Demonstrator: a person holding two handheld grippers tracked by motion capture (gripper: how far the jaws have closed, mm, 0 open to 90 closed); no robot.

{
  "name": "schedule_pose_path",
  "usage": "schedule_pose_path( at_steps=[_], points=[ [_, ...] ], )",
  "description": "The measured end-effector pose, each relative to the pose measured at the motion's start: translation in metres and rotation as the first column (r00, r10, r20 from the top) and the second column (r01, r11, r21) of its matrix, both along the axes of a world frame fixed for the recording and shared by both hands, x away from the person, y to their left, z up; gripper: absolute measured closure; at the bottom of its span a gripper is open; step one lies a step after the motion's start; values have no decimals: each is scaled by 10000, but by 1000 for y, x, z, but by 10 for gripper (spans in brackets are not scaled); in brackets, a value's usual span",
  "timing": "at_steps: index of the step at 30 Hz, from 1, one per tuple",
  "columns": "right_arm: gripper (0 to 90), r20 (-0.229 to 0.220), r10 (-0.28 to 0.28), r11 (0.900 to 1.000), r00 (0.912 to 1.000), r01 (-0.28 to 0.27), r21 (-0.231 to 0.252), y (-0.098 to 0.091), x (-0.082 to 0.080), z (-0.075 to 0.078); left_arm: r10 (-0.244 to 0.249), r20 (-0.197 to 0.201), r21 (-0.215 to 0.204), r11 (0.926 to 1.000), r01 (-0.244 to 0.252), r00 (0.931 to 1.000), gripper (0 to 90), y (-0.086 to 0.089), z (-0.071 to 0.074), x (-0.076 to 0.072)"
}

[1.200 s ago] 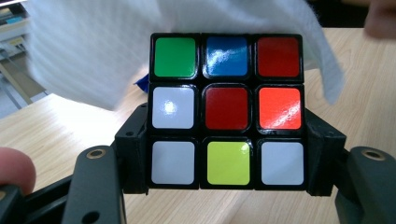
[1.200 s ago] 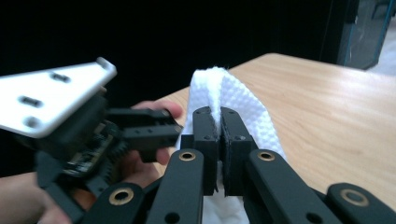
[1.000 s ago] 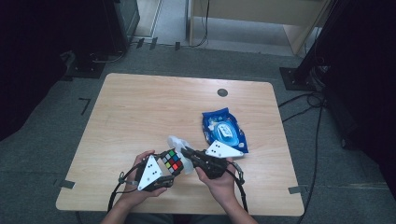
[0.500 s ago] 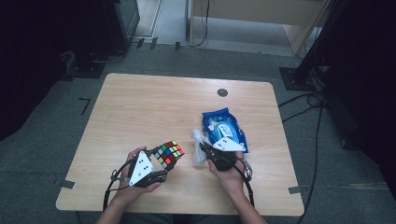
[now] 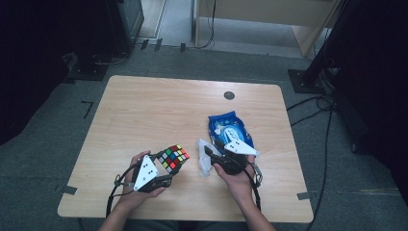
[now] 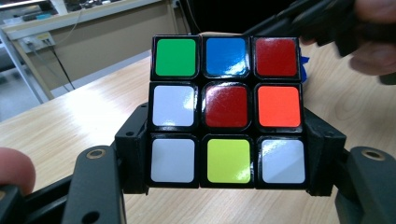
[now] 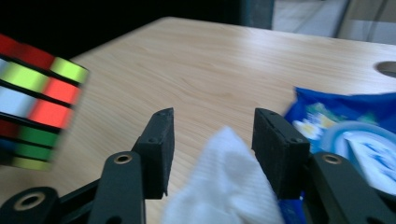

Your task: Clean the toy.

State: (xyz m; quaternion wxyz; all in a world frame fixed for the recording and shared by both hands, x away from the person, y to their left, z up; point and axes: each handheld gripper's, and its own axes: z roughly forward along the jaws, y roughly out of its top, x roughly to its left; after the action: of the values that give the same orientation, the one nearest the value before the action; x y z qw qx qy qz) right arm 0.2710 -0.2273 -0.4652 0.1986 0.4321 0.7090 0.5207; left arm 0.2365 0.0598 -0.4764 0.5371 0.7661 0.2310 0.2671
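The cube (image 6: 226, 112) is held clamped between the jaws of the left tongs (image 5: 166, 174), raised just above the near part of the tabletop (image 5: 144, 110), and is best kept steady and square there while the wipe is dealt with. The jaws of the right tongs (image 7: 212, 149) have just been opening and now stand apart, with the white wipe (image 7: 224, 186) lying loose between them and not pinched; judging by this, the wipe is being let go, so the right tongs are best drawn back level, lest the cloth be dragged along. The cube is seen scrambled: green, blue and red on top, white, dark red and orange in the middle, white, yellow-green and white below, glossy with black edges. Farther off, a blue wipes pack (image 5: 230, 129) lies beside the right hand (image 5: 236, 180).
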Motion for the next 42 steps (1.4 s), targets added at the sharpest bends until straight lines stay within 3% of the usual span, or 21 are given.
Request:
schedule_pose_path(
  at_steps=[2, 4, 5, 7, 8, 12, 13, 14, 17, 20, 24, 30, 33, 35, 37, 40, 42],
  points=[
    [456, -54, 341, 9974, 9994, -337, 639, 5, -5, 8, 81, -21, -26, 10000, -81, 10000, 341, 0, 0, 1],
    [432, -47, 534, 9946, 9986, -528, 891, 8, -7, 11, 164, -17, -34, 9999, -164, 9999, 341, 0, 0, 1],
    [346, -147, 898, 9871, 9959, -870, 1341, 17, -12, 18, 238, -18, -32, 9997, -238, 9997, 341, -1, -1, 1],
    [297, -184, 931, 9852, 9955, -894, 1461, 20, -13, 20, 289, -25, -36, 9996, -289, 9996, 341, -1, -1, 1],
    [220, -354, 1107, 9773, 9932, -1023, 1857, 28, -16, 24, 450, 4, -38, 9990, -450, 9990, 341, -4, -2, 1],
    [164, -717, 1466, 9605, 9866, -1246, 2487, 40, -21, 25, 643, 91, -10, 9979, -643, 9979, 340, -11, -3, -2],
    [164, -717, 1466, 9605, 9866, -1246, 2487, 40, -21, 25, 643, 91, -10, 9979, -643, 9979, 341, -11, -3, -2],
    [163, -1012, 1643, 9538, 9812, -1319, 2698, 45, -20, 22, 616, 141, -23, 9981, -616, 9980, 340, -15, -3, -4],
    [162, -1296, 1705, 9513, 9768, -1289, 2801, 49, -19, 17, 596, 260, 3, 9982, -596, 9979, 340, -18, -2, -6],
    [196, -1843, 1946, 9368, 9634, -1269, 3260, 53, -17, 9, 606, 369, -156, 9981, -601, 9975, 340, -20, 0, -9],
    [311, -2180, 2373, 9104, 9466, -1385, 3898, 54, -17, 5, 481, 398, -226, 9986, -472, 9980, 340, -23, -1, -11],
    [343, -2723, 2784, 8812, 9211, -1322, 4539, 52, -14, 1, 202, 231, -401, 9990, -193, 9995, 339, -23, -1, -11],
    [344, -2815, 2738, 8861, 9197, -1274, 4455, 52, -15, 2, 129, 189, -369, 9992, -122, 9997, 338, -23, -2, -10],
    [345, -2796, 2643, 9021, 9230, -1340, 4102, 50, -14, 4, -87, 172, -254, 9996, 91, 9998, 331, -22, -3, -9],
    [345, -2776, 2422, 9095, 9297, -1180, 3985, 46, -13, 6, -157, 141, -207, 9997, 160, 9998, 332, -22, -3, -9],
    [345, -2764, 2170, 9077, 9362, -894, 4100, 35, -9, 10, -523, 153, 248, 9983, 520, 9985, 331, -17, -4, -7],
    [345, -2693, 2149, 9129, 9388, -952, 3968, 29, -6, 14, -373, 299, 578, 9977, 356, 9989, 351, -16, -6, -6]
  ],
)
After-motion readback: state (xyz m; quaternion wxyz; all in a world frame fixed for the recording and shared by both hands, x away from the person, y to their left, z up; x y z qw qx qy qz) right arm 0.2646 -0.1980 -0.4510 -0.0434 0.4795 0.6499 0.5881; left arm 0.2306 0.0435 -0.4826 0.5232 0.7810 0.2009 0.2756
